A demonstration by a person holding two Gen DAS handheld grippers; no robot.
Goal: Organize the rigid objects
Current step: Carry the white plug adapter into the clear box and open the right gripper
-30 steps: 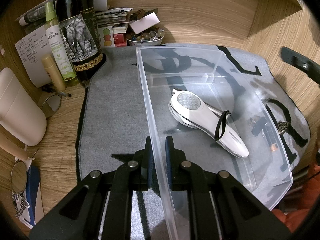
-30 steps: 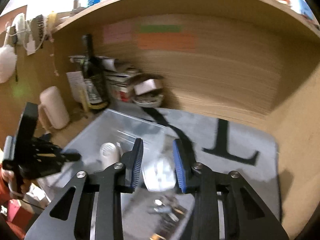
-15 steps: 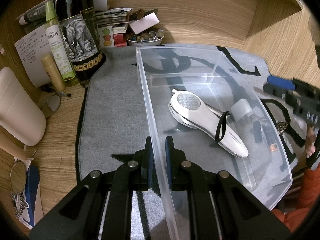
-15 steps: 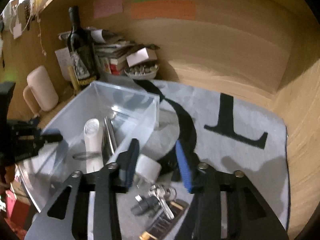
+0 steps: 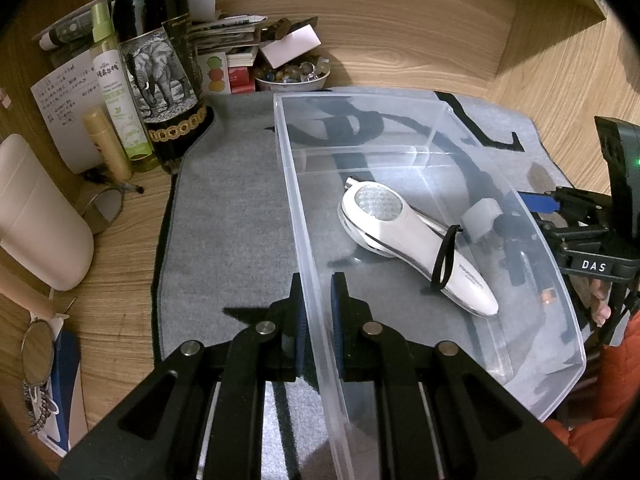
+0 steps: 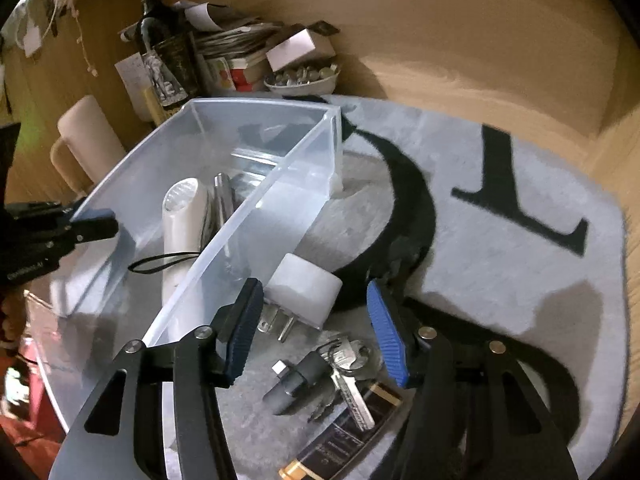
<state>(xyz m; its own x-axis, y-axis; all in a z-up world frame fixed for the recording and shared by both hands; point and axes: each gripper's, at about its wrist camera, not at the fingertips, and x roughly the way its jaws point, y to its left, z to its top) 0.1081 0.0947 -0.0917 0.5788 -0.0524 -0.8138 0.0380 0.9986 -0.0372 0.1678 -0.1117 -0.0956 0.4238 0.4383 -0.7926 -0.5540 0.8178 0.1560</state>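
I am spreading the right gripper point(image 6: 316, 332); its blue-padded jaws have just been opening, and they are gaping above the white cube-shaped plug adapter point(image 6: 306, 292) without pressing it. That adapter is lying on the grey mat with black lettering point(image 6: 500, 248), prongs toward me, just beside the outer wall of the clear plastic bin point(image 6: 248, 216). Nearer me, a bunch of silver keys on a ring point(image 6: 348, 364), a small dark grey cylindrical fob point(image 6: 294, 380) and a dark battery with a gold end point(image 6: 344, 444) are waiting close together on the mat.

My left gripper point(image 5: 318, 312) is pinching the bin's near wall, pressed tight on the thin plastic, steadying it. Inside the bin a white and chrome handheld gadget with a black loop strap point(image 5: 416, 244) is resting already.

To do this well, I judge I should be centring the pads on the adapter's flat sides, clear of the prongs and the bin wall, so the left pad is not snagging the rim.
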